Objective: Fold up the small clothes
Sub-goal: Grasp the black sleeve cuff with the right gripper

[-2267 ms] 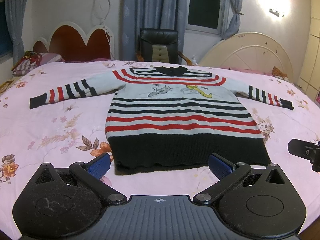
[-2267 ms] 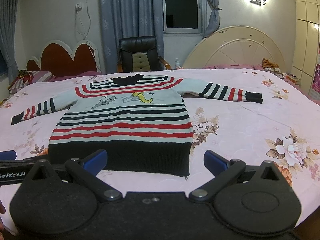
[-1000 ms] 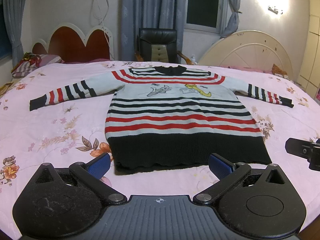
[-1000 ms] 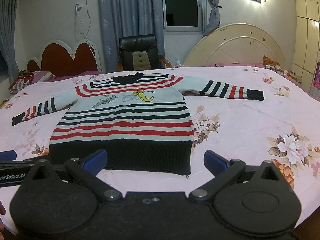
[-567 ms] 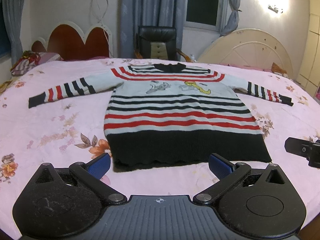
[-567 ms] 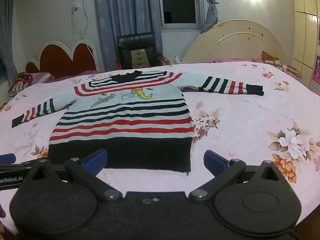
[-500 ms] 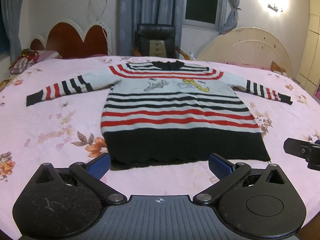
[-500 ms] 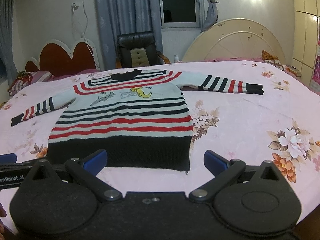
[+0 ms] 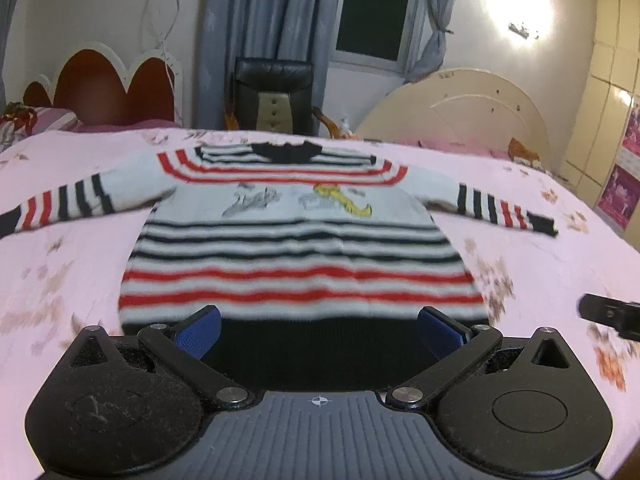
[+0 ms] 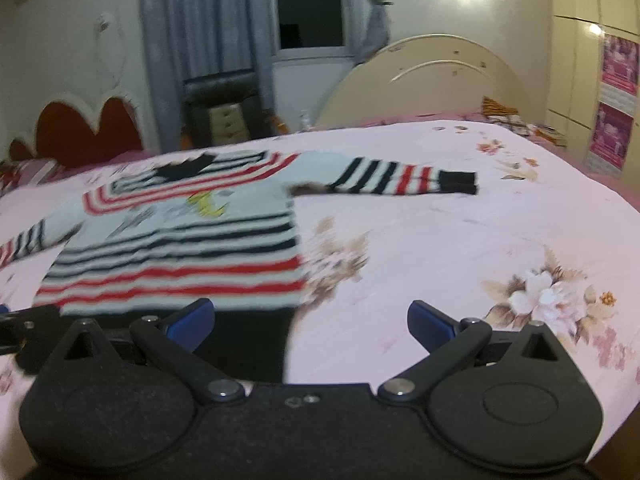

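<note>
Striped sweater (image 9: 296,248) spread flat, front up, sleeves out, on the floral bed (image 10: 460,240). Left hand-held gripper (image 9: 320,330) and right hand-held gripper (image 10: 310,320) both agape, empty, over the black hem (image 9: 316,344). Advised: pinch hem corners squarely, lift evenly, avoid catching the bedsheet.

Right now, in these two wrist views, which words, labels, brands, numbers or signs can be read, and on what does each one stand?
No word or number can be read in either view.
Sign only: a small white crosshair mark on the grey ribbed body of the left gripper.
On the pink wall posters: print too blurred to read.
On the striped knitted sweater: a blurred cartoon picture, no letters visible.
</note>
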`<state>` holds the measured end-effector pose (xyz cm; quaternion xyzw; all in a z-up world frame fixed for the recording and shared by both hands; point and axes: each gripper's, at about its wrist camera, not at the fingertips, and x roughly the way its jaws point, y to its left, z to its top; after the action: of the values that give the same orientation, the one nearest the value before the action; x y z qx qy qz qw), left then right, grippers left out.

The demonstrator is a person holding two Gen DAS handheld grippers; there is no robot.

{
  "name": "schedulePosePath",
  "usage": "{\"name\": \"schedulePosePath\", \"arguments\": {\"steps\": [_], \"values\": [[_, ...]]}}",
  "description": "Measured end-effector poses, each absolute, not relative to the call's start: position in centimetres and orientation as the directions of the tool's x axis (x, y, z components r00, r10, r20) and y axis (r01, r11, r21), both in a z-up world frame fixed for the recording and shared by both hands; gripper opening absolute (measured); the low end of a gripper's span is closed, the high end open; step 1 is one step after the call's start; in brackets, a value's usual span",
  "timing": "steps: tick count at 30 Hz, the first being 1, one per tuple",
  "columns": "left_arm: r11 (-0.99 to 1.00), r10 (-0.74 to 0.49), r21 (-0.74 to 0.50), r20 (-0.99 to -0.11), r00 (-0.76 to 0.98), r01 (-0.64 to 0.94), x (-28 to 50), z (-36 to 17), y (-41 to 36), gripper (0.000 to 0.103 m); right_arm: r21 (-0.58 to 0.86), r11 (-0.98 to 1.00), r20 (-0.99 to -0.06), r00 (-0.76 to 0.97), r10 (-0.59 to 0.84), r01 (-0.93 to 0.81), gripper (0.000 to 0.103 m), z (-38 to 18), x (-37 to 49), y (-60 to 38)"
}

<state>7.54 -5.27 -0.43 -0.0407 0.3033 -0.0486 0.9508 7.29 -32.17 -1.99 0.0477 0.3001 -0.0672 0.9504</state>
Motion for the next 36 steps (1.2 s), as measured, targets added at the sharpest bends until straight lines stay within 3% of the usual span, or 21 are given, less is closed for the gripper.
{"name": "schedulePosePath", "arguments": {"steps": [2,7,15,21,29,31,36], "values": [[0.995,-0.089,-0.089,-0.564,0.821,0.047,9.5,-0.2,-5.9,0.103,0.067,0.981,-0.560,0.821,-0.114,0.183,0.102,-1.9,8.7,-34.1],[0.997,-0.051,-0.079,-0.562,0.826,0.008,15.1,-0.4,-7.0,0.103,0.082,0.968,-0.534,0.831,-0.159,0.237,0.089,-2.1,14.0,-38.7],[0.990,0.028,-0.092,-0.630,0.776,-0.111,22.4,-3.0,-8.4,0.103,0.254,0.905,-0.579,0.803,-0.140,0.342,0.045,-5.3,24.9,-47.9],[0.986,0.062,-0.079,-0.643,0.764,-0.147,25.1,-4.2,-8.2,0.103,0.514,0.717,-0.585,0.804,-0.110,0.472,0.045,-9.3,29.8,-56.3],[0.964,0.170,-0.024,-0.710,0.683,-0.264,28.6,-5.7,-7.0,0.103,0.629,0.594,-0.577,0.813,-0.077,0.502,0.041,-13.0,33.4,-60.2],[0.953,0.176,-0.043,-0.727,0.664,-0.299,29.6,-6.1,-6.3,0.103,0.644,0.582,-0.569,0.819,-0.068,0.496,0.037,-13.4,33.9,-60.5],[0.945,0.224,0.000,-0.730,0.646,-0.327,31.5,-6.6,-5.6,0.103,0.627,0.592,-0.578,0.812,-0.081,0.506,0.009,-13.9,34.9,-61.0]]}}
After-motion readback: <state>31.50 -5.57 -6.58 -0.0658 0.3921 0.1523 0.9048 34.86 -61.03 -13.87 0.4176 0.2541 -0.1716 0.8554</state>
